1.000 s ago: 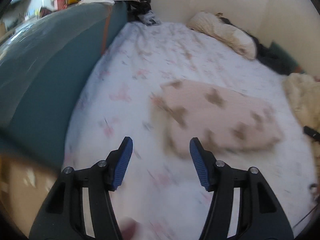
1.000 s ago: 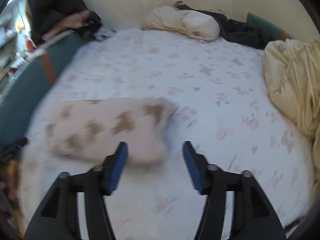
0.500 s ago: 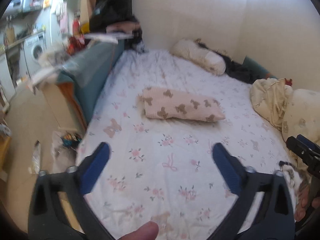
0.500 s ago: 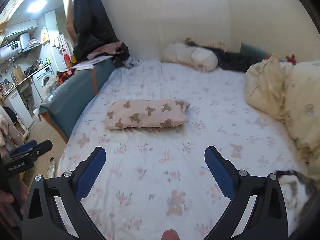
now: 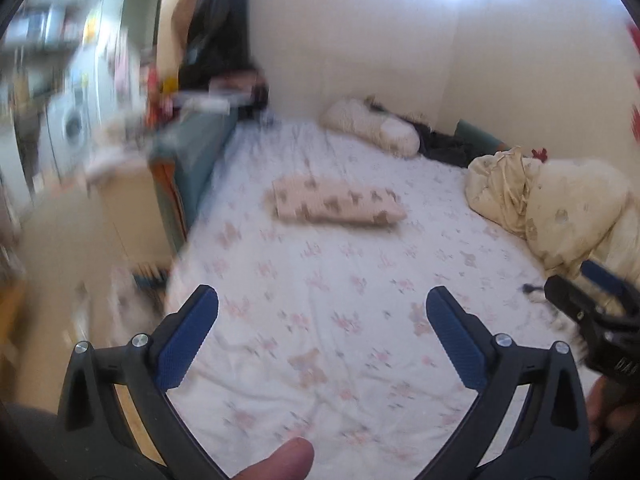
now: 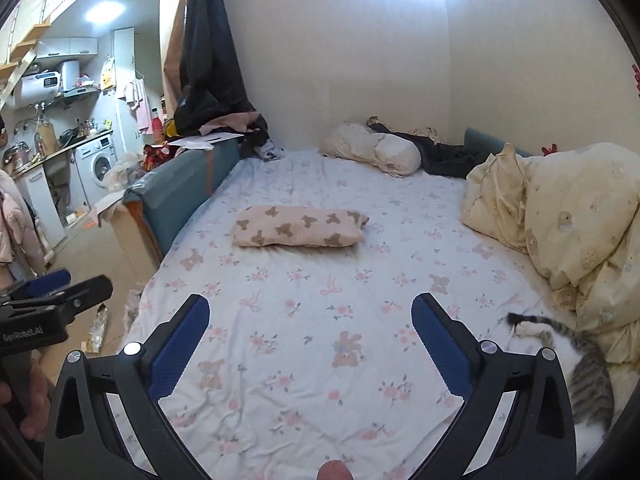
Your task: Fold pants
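The pants (image 5: 336, 202) (image 6: 298, 226) are pink with brown bears and lie folded into a long flat bundle on the floral bed sheet (image 6: 320, 320), toward the far left of the bed. My left gripper (image 5: 323, 294) hovers well back from them over the near end of the bed, open wide, with nothing between its blue pads. My right gripper (image 6: 310, 300) is equally far back, open and empty. Each gripper shows at the edge of the other's view: the right gripper (image 5: 588, 308) and the left gripper (image 6: 52, 292).
A crumpled cream duvet (image 6: 560, 216) fills the bed's right side, with a tabby cat (image 6: 576, 364) beside it near my right gripper. A pillow (image 6: 372, 148) and dark clothes lie by the far wall. A teal bed frame (image 6: 180, 188) borders the left edge, floor beyond.
Both grippers have pulled back and upward from the pants, and their jaws have spread from half open to wide. The pants stay folded on the sheet.
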